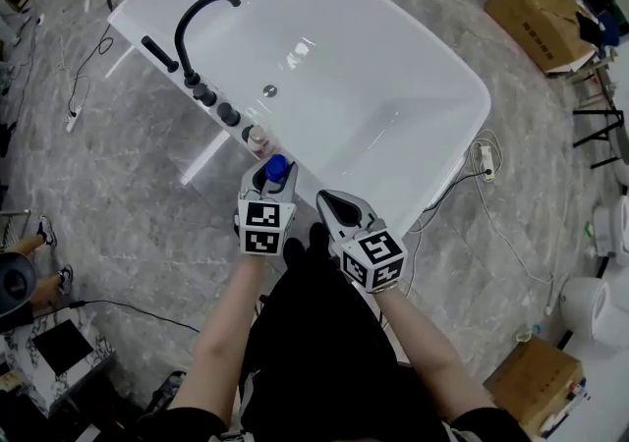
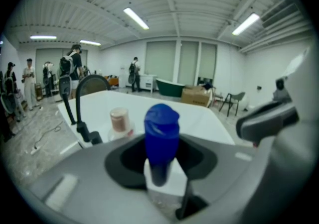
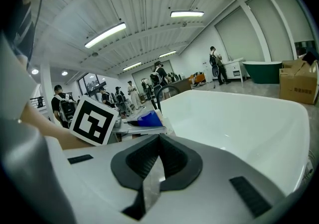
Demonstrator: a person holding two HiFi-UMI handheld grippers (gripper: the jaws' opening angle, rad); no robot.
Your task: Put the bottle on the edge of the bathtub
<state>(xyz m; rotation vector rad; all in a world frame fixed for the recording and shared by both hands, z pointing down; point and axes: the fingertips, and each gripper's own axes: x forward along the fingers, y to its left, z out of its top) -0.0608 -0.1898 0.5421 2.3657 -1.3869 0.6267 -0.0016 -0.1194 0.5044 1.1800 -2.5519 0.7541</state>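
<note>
My left gripper (image 1: 269, 175) is shut on a bottle with a blue cap (image 1: 277, 168), held upright at the near rim of the white bathtub (image 1: 373, 67). In the left gripper view the blue cap (image 2: 161, 131) stands up between the grey jaws of the left gripper (image 2: 160, 163), with the tub (image 2: 199, 118) behind it. My right gripper (image 1: 331, 202) hovers just to the right, over the same rim, shut and empty. In the right gripper view the right gripper (image 3: 157, 143) has its jaws pressed together, and the blue cap (image 3: 148, 119) shows to the left.
A second small bottle with a tan cap (image 1: 257, 140) (image 2: 119, 120) stands on the tub deck beside black knobs (image 1: 217, 104) and a black curved faucet (image 1: 197, 23). Cardboard boxes (image 1: 536, 3) and cables (image 1: 491, 194) lie on the grey floor. People stand in the background.
</note>
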